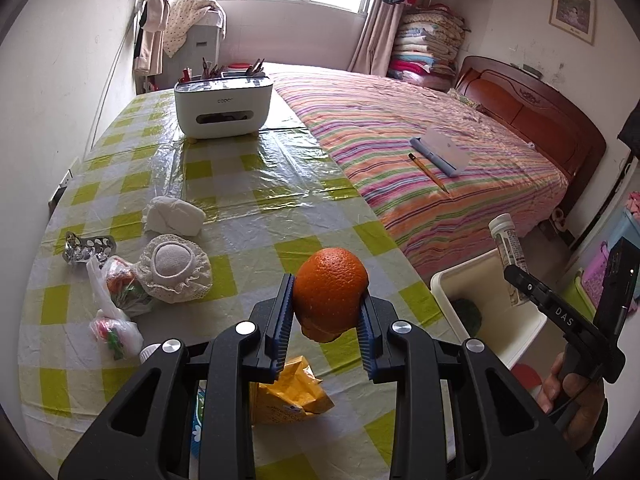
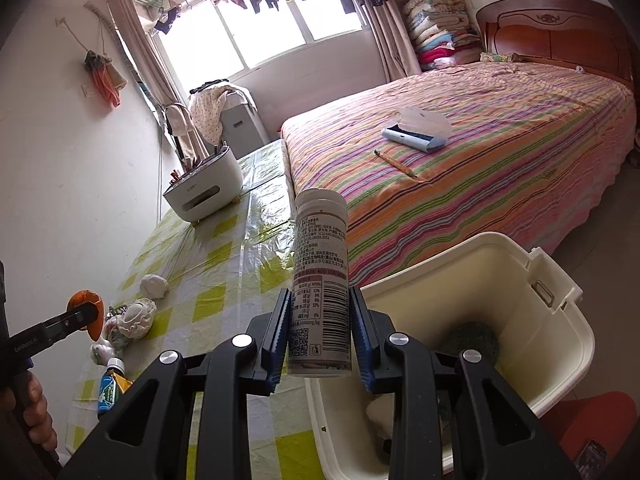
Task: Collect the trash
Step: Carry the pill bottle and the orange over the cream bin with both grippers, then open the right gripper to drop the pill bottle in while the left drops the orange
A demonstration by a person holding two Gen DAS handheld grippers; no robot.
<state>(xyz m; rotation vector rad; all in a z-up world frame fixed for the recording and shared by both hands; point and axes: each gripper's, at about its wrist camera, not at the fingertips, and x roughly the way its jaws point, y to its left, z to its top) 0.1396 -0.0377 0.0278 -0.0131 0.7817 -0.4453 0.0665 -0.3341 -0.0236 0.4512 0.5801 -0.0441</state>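
Observation:
My left gripper (image 1: 325,308) is shut on a piece of orange peel (image 1: 330,292), held above the checked table near its right edge. The right gripper (image 2: 319,330) is shut on a white labelled tube bottle (image 2: 320,280), held upright over the near rim of the cream waste bin (image 2: 560,360). The bin stands beside the table and holds a dark green wad (image 2: 474,340). In the left wrist view the bin (image 1: 444,280) and the bottle (image 1: 508,244) show at the right. In the right wrist view the peel (image 2: 86,306) shows at the left.
On the table lie a white crumpled wad (image 1: 172,216), a foil blister pack (image 1: 88,246), a lace-edged pad (image 1: 174,270), small plastic bags (image 1: 116,308), a yellow packet (image 1: 292,392) and a small blue bottle (image 2: 110,384). A white organiser box (image 1: 224,110) stands far back. The bed (image 1: 440,152) runs along the right.

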